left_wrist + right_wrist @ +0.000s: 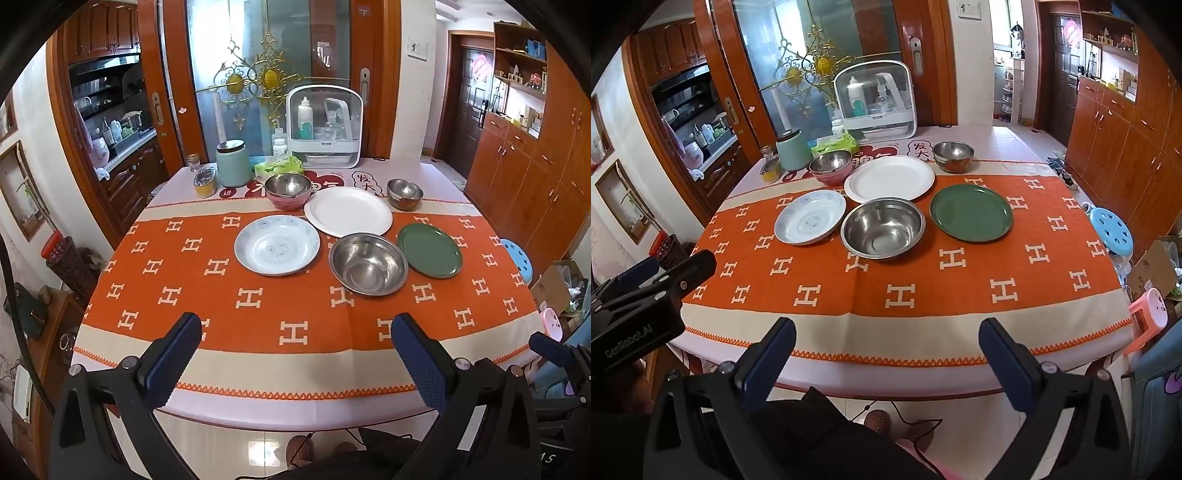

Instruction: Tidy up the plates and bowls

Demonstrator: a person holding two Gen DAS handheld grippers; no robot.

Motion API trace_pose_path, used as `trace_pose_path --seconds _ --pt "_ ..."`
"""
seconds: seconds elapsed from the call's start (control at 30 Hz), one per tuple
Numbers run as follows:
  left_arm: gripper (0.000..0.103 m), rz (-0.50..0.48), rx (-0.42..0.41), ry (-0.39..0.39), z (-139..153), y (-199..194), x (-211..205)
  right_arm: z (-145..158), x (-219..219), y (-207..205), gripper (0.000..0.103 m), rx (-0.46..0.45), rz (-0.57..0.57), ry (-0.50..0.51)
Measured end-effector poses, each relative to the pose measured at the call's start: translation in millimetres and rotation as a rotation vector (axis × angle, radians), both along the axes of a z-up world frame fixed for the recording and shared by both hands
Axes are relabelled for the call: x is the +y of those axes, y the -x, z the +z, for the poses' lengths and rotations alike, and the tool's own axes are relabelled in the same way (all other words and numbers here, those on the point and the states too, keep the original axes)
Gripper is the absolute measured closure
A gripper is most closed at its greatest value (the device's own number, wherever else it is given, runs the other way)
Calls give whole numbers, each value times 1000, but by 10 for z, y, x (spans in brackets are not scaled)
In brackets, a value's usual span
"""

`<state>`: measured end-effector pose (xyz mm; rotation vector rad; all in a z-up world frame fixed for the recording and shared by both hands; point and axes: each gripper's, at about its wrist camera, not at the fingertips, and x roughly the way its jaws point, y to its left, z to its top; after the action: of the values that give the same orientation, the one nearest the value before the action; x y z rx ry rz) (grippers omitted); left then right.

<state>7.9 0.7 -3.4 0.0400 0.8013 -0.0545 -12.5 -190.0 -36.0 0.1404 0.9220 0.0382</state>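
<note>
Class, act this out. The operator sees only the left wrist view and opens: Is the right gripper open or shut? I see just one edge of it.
Observer: Open. The right gripper has its jaws wide apart, holding nothing.
Operator: Does my left gripper carry any marking on its housing?
Observer: Yes, white lettering runs along its side.
Operator: What stands past the wall, right of the glass door?
Observer: A white shoe rack in a bright hallway.

Wooden cabinets (524,173) right, glass sliding door (266,74) behind table (258,410), blue stool (1112,230), perhaps daylight.
</note>
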Motion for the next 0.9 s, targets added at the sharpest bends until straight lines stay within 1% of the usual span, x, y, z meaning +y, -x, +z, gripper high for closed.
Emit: trace_pose_path --seconds 0.1,0.27,0.33,0.53,0.73,0.9 --pt "1 -7 2 0 7 -24 10 21 19 3 3 -3 -6 4" --pt "1 -20 1 4 8 -101 60 -27 21 -58 3 -5 -22 11" --pt "1 -26 -3 5 1 -114 68 22 56 -53 3 -5 -32 14" --pt "1 -39 -18 25 0 -182 122 46 90 -99 3 -14 -55 37" --pt "2 -73 -36 53 24 -266 202 92 149 -138 3 -37 -75 61" --pt "2 -118 -52 46 55 -356 241 122 193 -145 3 -64 -118 63"
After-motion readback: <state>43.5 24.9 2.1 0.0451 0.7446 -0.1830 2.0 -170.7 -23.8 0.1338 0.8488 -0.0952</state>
